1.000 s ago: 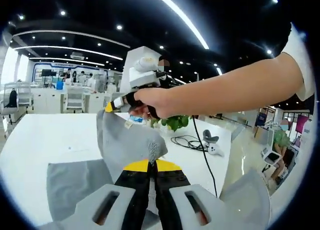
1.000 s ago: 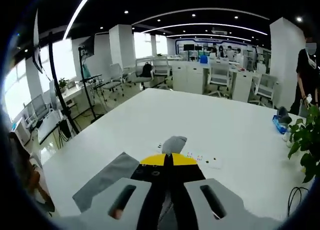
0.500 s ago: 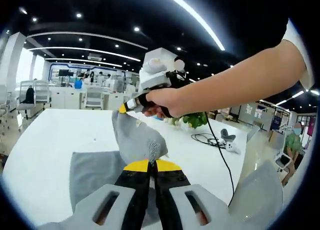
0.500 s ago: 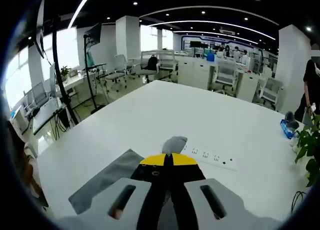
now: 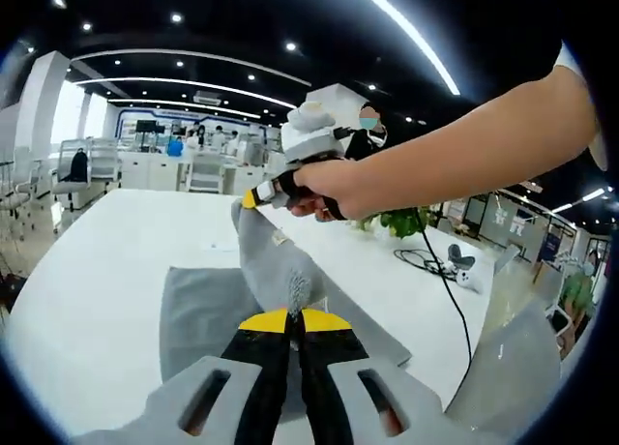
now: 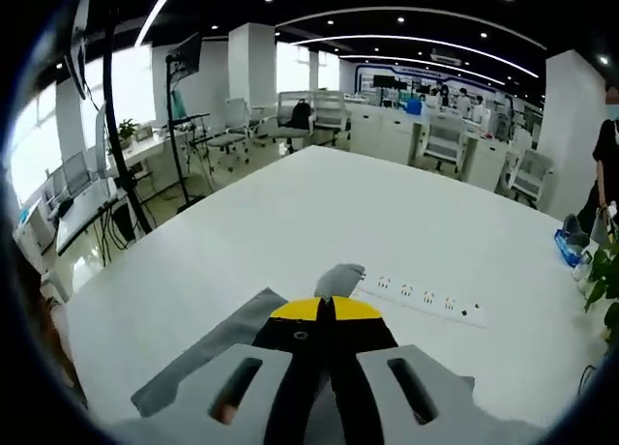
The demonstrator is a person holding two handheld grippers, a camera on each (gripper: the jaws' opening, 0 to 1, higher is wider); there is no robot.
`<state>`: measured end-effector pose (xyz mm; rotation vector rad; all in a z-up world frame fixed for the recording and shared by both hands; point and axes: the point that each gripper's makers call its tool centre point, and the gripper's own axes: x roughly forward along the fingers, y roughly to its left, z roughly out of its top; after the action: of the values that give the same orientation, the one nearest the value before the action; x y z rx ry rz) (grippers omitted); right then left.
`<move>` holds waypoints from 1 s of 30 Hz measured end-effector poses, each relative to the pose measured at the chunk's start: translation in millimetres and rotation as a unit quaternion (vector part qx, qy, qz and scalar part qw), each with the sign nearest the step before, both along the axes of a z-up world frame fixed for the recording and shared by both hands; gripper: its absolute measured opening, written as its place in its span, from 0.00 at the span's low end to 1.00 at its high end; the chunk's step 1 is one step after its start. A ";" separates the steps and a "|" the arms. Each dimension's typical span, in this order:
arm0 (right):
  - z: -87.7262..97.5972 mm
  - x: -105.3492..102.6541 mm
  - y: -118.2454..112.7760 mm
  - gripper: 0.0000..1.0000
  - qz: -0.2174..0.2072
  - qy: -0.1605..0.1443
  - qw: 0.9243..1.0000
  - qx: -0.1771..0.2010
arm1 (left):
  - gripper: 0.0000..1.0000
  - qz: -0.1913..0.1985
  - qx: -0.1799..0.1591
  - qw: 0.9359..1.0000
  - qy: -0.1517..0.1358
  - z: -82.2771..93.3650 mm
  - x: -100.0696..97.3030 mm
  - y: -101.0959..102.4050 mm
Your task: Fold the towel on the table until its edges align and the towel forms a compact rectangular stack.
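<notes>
In the left gripper view, the left gripper (image 5: 293, 314) has its yellow-tipped jaws pressed together on a pinch of the grey towel (image 5: 208, 305), with a small tuft of cloth poking up between the tips. From that pinch the cloth rises in a taut ridge to the far side, where the right gripper (image 5: 253, 197), held in a person's hand (image 5: 324, 186), grips another corner above the table. A small label is visible on the raised fold. Beneath the lifted part, the rest of the towel lies flat on the white table (image 5: 87, 290).

In the right gripper view, the right gripper (image 6: 326, 305) likewise has its jaws closed on a nub of grey towel (image 6: 337, 277), and more grey cloth (image 6: 213, 353) hangs down to the left toward the near table edge. Just beyond the tips a white power strip (image 6: 426, 300) lies on the table (image 6: 290, 213). Farther off in the left gripper view are a green plant (image 5: 401, 221) and a black cable (image 5: 430, 261); office desks and chairs fill the background.

The fold seems to be partway through, with two corners lifted. The main risk, as I judge it, is uneven carrying: if one hand travels farther, the edges will land askew. A thin pinch could also slip free, dropping a corner. Dragging the lower layer could bunch it up.
</notes>
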<state>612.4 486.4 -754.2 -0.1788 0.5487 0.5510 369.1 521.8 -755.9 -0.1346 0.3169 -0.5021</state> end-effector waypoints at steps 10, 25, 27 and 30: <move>-26.2 -1.3 25.9 0.00 0.015 0.013 1.000 -0.011 | 0.02 0.023 -0.007 0.999 0.029 -29.1 -10.1 20.7; -51.2 0.3 49.5 0.00 0.020 0.025 0.999 -0.030 | 0.02 0.051 -0.024 0.997 0.062 -62.9 -13.8 42.9; -54.4 -0.1 52.4 0.00 0.022 0.025 0.999 -0.034 | 0.02 0.051 -0.022 0.996 0.065 -68.7 -13.6 44.9; -57.5 -0.2 56.1 0.00 0.023 0.027 0.999 -0.036 | 0.02 0.051 -0.017 0.996 0.070 -78.1 -13.4 48.6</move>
<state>612.3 542.5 -811.8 -0.2462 0.6179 0.5834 355.6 570.4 -834.0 -0.2189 0.4357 -0.3973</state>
